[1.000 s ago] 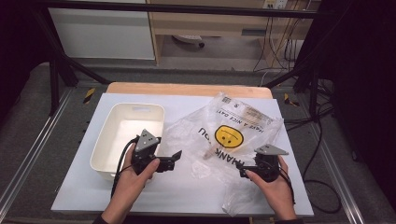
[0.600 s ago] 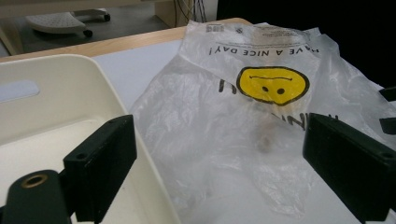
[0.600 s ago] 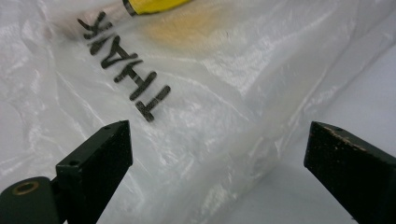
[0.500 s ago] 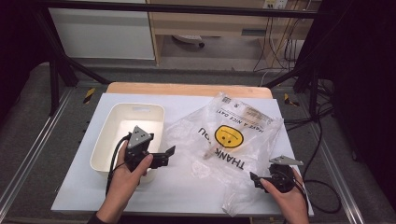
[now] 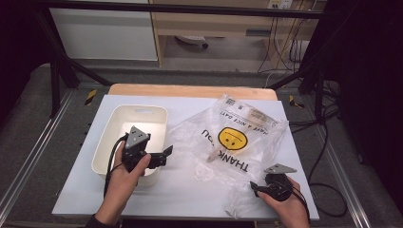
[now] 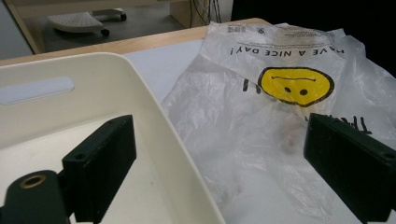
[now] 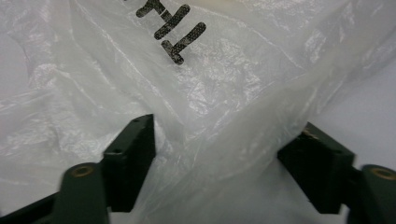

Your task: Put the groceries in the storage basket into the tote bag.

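A clear plastic bag (image 5: 237, 142) with a yellow smiley face and black lettering lies crumpled on the white table top; a small pale object shows through it near the middle. My right gripper (image 5: 255, 187) sits at the bag's near corner. In the right gripper view a gathered fold of the bag (image 7: 224, 93) runs between the jaws of my right gripper (image 7: 224, 158). The jaws have just been closing and their pads stand apart from the plastic. My left gripper (image 5: 164, 154) hovers open over the right rim of the white bin (image 5: 109, 142), pointing toward the bag (image 6: 261, 121).
The white bin's rim (image 6: 154, 112) lies between the left jaws; its inside looks bare. A wooden strip (image 5: 190, 90) borders the table's far edge, with shelving and cables on the floor beyond. Metal frame rails run along both sides.
My right hand has drawn back toward the table's near edge and sunk onto the bag's near corner. The left hand has stayed almost where it was.
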`<state>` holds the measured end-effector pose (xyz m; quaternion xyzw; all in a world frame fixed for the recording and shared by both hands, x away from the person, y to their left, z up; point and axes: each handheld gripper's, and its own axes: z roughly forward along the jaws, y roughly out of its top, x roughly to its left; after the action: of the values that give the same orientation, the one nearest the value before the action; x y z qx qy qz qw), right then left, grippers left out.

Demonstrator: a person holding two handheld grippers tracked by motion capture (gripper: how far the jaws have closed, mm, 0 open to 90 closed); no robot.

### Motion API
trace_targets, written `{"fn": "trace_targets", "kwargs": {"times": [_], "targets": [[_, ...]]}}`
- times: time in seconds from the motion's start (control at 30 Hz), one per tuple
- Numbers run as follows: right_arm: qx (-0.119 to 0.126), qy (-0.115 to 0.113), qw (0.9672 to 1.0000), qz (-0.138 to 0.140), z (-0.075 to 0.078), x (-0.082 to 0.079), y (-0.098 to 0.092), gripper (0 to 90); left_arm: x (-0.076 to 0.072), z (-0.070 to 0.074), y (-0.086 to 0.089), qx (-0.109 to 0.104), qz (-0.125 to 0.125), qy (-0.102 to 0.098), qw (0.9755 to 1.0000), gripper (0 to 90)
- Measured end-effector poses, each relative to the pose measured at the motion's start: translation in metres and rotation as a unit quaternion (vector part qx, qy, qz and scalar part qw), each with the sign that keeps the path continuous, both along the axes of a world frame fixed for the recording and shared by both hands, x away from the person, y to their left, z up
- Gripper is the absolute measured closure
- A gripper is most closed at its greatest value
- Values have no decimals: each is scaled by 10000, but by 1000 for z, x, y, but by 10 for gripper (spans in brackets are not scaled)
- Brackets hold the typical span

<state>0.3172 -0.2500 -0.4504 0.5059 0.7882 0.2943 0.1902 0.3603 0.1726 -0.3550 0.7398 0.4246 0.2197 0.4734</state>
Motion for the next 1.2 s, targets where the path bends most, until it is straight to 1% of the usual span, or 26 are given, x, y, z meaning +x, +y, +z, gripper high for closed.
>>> {"fn": "trace_targets", "kwargs": {"times": [0.07, 0.13, 0.23, 0.33, 0.4, 0.47, 0.57, 0.6, 0.73, 0.8, 0.87, 0.9, 1.03, 1.1, 1.2], "targets": [[16, -22, 10000, 6, 1, -1, -1, 455, 0, 0, 1, -10, 4, 4, 10000, 90], [42, -49, 10000, 22, 1, -2, -1, 533, 0, 1, 2, -23, 17, 17, 10000, 90], [12, -73, 9999, 129, 2, -2, 0, 653, 0, 1, 2, -34, 15, 6, 10000, 90], [75, -44, 9997, 224, 2, -2, 2, 779, 1, 1, 3, -44, 17, 9, 10000, 90], [114, -14, 9996, 253, 3, -1, 1, 885, 1, 1, 3, -41, 16, 6, 10000, 90], [196, 17, 9994, 269, 3, 0, 0, 900, 1, 1, 3, -40, 20, 0, 10000, 90], [212, 81, 9991, 349, 4, 2, -2, 900, 1, 1, 3, -31, 19, -4, 10000, 90], [255, 110, 9991, 312, 4, 2, -3, 900, 1, 1, 4, -29, 16, -5, 10000, 90], [139, 143, 9993, 307, 6, 1, -10, 900, 0, 2, 3, -12, 4, -3, 10000, 90], [218, 174, 9993, 244, 7, 2, -15, 900, -1, 3, 2, 1, -9, -29, 10000, 90], [244, 195, 9992, 237, 7, 2, -22, 900, -2, 3, 1, -7, -30, -28, 10000, 90], [262, 192, 9993, 197, 7, 3, -25, 900, -2, 3, 0, 8, -32, -41, 10000, 90], [186, 161, 9997, 54, 9, 5, -39, 900, -4, 4, -3, 54, -77, -55, 9999, 90], [63, 89, 9999, 1, 9, 6, -47, 900, -5, 4, -4, 75, -93, -56, 9999, 90], [68, -14, 9999, -102, 8, 9, -61, 900, -6, 4, -9, 107, -146, -59, 9998, 90]]}}
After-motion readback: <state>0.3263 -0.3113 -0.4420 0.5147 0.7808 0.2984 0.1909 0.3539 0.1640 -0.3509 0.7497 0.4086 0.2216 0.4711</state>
